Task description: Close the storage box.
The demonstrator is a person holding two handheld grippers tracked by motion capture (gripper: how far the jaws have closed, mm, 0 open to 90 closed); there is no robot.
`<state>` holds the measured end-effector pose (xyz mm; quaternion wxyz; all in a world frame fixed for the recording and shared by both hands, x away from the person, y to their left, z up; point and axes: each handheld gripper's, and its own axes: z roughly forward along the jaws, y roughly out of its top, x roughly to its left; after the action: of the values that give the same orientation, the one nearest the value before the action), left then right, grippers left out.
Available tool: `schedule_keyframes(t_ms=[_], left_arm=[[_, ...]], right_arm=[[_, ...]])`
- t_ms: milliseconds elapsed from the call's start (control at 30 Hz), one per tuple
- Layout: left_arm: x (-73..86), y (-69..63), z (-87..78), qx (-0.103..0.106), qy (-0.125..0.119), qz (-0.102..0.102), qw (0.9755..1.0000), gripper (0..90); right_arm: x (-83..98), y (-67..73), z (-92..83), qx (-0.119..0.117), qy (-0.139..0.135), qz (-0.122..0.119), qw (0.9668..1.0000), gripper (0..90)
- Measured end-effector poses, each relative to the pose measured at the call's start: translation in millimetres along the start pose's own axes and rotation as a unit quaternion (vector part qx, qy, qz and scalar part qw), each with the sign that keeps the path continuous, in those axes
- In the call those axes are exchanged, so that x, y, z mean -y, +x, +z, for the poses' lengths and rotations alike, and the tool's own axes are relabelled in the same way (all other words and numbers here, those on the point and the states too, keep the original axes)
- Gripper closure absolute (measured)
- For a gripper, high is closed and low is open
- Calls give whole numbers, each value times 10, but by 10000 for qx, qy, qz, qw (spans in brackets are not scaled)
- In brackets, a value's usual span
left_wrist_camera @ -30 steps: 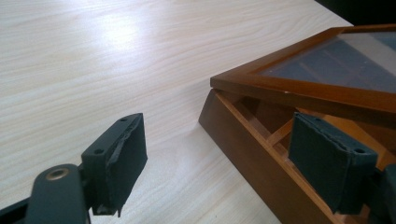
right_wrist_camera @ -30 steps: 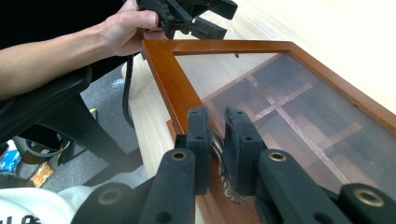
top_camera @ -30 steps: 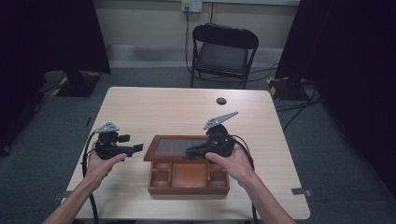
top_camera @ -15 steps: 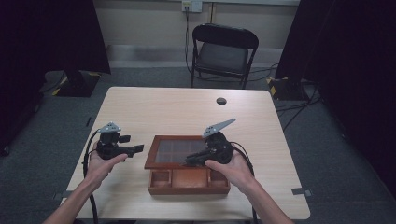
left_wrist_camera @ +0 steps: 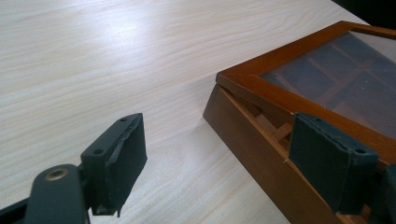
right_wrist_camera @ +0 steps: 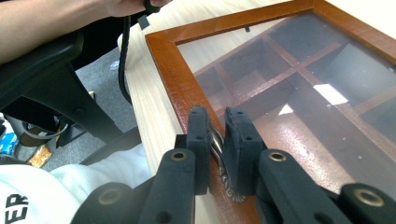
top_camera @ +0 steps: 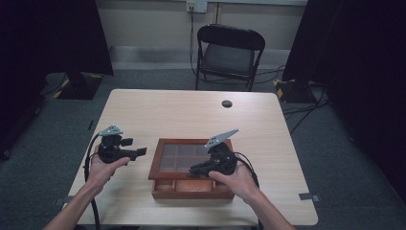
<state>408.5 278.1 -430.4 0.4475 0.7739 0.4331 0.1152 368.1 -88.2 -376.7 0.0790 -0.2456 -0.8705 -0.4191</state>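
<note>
The box [top_camera: 191, 167] sits on the near half of the table [top_camera: 182, 110], just ahead of me and a little right of centre. It is dark reddish wood with a glass-paned lid [right_wrist_camera: 299, 93], and through the glass I see the wooden dividers that split the inside into compartments. The lid is tilted up at its near edge, so the front compartments lie open to the high view.

My right gripper [right_wrist_camera: 217, 140] is on that near edge. Its jaws are closed almost together around a small twisted metal handle [right_wrist_camera: 219, 154] fixed to the lid frame — only the metal keeps them apart. My right hand [top_camera: 237, 179] is over the box's near right corner.

My left gripper [left_wrist_camera: 219, 158] is spread wide and holds nothing. One jaw hangs over bare table, the other is in front of the box's left side, where a gap shows between lid and base. In the high view this gripper [top_camera: 139, 153] is just beside the box, apart from it, with my left hand [top_camera: 103, 167] behind it and its cable looping down off the table edge.

Farther out: a small dark disc [top_camera: 227, 103] near the far edge of the table, and a black folding chair [top_camera: 230, 52] beyond it. In the right gripper view, white cloth at the bottom left carries dark letters — I read "ER", the rest is cut off.
</note>
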Motion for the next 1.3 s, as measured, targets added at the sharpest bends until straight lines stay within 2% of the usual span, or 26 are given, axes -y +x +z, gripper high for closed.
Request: schedule_keyframes(t_ms=[400, 500, 700, 833, 1000, 1067, 1200, 1300], left_arm=[[-1, -16, 14, 31, 4, 27, 10000, 190], [1, -22, 16, 48, 20, 5, 10000, 193], [4, -28, 30, 50, 77, 63, 9999, 193], [9, -31, 43, 108, 82, 79, 9999, 193], [5, -39, 44, 136, 76, 88, 9998, 190], [6, -36, 48, 132, 76, 71, 9999, 189], [3, -36, 53, 112, 124, 62, 9998, 187], [-1, -43, 49, 132, 112, 46, 9998, 187]], right_arm=[[107, -12, 144, 27, 187, -75, 9998, 813], [139, -23, 178, 4, 213, -13, 9998, 814], [216, -39, 275, 14, 431, 78, 9990, 814], [257, -41, 317, 60, 432, -7, 9990, 814], [326, -64, 408, 71, 571, 61, 9983, 816], [330, -75, 413, 9, 540, 94, 9985, 817], [342, -71, 412, 29, 496, 91, 9987, 810], [339, -81, 394, 28, 394, 131, 9991, 746]])
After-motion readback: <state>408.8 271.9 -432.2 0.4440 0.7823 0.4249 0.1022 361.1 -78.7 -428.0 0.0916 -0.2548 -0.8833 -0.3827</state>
